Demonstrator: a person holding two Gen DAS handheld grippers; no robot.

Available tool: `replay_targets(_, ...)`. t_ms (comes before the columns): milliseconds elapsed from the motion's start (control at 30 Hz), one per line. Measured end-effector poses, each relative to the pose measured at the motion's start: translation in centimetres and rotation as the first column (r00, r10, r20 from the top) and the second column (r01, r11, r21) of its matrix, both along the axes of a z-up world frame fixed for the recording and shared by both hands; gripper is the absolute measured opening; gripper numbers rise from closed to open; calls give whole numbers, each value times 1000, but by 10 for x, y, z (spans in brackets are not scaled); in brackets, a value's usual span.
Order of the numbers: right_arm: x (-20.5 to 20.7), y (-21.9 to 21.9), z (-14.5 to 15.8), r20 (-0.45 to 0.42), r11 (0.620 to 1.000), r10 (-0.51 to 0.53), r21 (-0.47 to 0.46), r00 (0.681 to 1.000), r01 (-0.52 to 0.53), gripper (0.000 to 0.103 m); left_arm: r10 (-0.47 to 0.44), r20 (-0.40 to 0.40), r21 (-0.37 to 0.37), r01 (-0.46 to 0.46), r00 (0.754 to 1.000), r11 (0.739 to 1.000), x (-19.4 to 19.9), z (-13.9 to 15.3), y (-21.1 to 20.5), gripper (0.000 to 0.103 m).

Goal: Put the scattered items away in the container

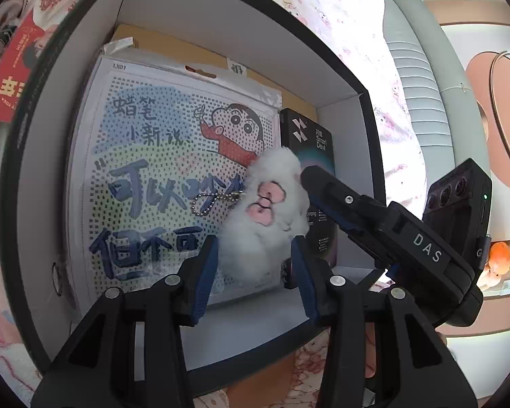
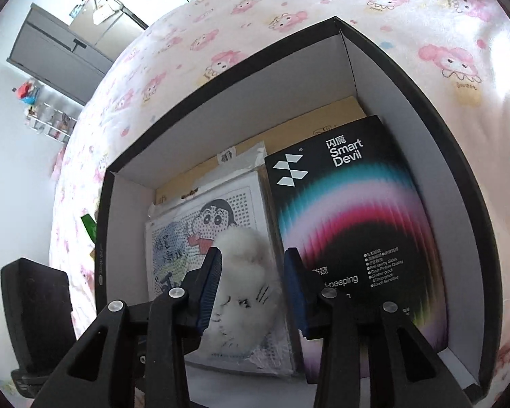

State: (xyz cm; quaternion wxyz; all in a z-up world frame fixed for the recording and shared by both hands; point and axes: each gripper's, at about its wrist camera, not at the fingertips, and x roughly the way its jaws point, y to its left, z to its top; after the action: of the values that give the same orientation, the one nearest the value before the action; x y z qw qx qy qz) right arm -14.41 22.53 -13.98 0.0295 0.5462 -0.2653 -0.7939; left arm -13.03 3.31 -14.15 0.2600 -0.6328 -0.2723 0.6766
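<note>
Sitting inside the black-walled, white-lined cardboard box (image 2: 363, 68), the white fluffy plush keychain with pink bow (image 1: 268, 217) lies on the cartoon-printed perforated sheet pack (image 1: 159, 176), just beside the black Smart Devil screen-protector box (image 2: 353, 224). Its long axis runs roughly along both tools' fingers. Left tool (image 1: 255, 268) straddles its near end, jaws apart, contact unclear. Right tool (image 2: 251, 292) also brackets it, jaws wide, not pinching. Both equally near; judging placement done, next move is backing straight out on the bed

Contents: one box (image 2: 408, 78), holding one cartoon packet (image 1: 173, 156), one black carton (image 2: 350, 224), one fluffy keychain (image 1: 265, 217).
</note>
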Motion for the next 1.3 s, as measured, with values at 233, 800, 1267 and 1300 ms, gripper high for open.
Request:
replay_targets(233, 6, -14, -10, 38, 992, 77, -100, 996, -73, 34, 6, 34, 56, -8, 999, 998, 2, -4, -6, 43)
replay_targets(800, 28, 1, 12, -35, 994, 0, -108, 999, -4, 34, 59, 30, 49, -60, 998, 997, 3, 7, -16, 45)
replay_targets(1267, -27, -22, -8, 35, 995, 94, -32, 995, -93, 34, -74, 2, -123, 74, 997, 990, 1, 2, 16, 51)
replay_targets(1300, -31, -27, -3, 16, 992, 125, -13, 992, -125, 34, -77, -3, -127, 76, 997, 989, 0, 2, 17, 51)
